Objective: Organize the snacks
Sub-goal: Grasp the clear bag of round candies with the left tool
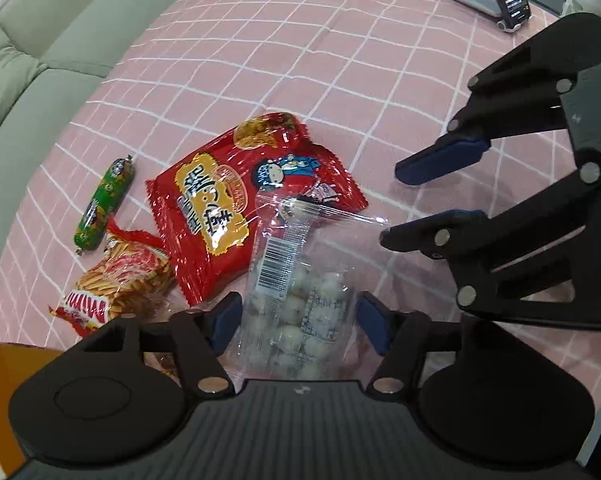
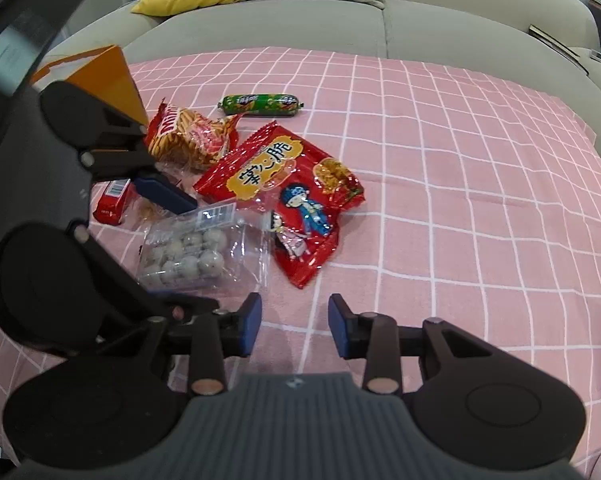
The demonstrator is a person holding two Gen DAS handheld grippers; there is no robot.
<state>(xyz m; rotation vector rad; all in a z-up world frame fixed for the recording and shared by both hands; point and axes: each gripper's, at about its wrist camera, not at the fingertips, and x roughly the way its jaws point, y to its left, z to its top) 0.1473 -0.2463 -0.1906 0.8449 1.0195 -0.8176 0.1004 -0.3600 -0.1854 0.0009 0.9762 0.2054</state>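
Pink checked cloth (image 2: 440, 168), soft and slightly rumpled, covers the worktop in front of a pale green sofa (image 2: 300, 24), and the snacks lie in a loose heap on it beside an orange box (image 2: 108, 76). Largest of them is the red crinkly packet (image 1: 236, 216), glossy foil with saw-tooth ends, lying flat and partly under the clear bag of pale round sweets (image 1: 300, 304). That bag is thin, slippery film, bulging where the balls sit and empty and floppy at its sealed top. A striped bag of stick biscuits (image 1: 124, 280) touches the red packet's far side, a small red carton (image 2: 110, 200) lies near the box, and a green sausage-shaped stick (image 1: 104, 204) lies a little apart.

The left tool (image 1: 296, 320) straddles the clear bag with its jaws spread, blue pads standing either side of the bulge and apparently not yet pressing. The step in hand looks like picking up this bag. It would go best if the pads close across the filled part, gently, since the film will slide and the balls will shift; pinching only the loose top risks it slipping out. Lifting straight up should keep the red packet from dragging along.

The right tool (image 2: 294, 320) hangs over bare cloth near the bag's edge, jaws narrowly parted, holding nothing.
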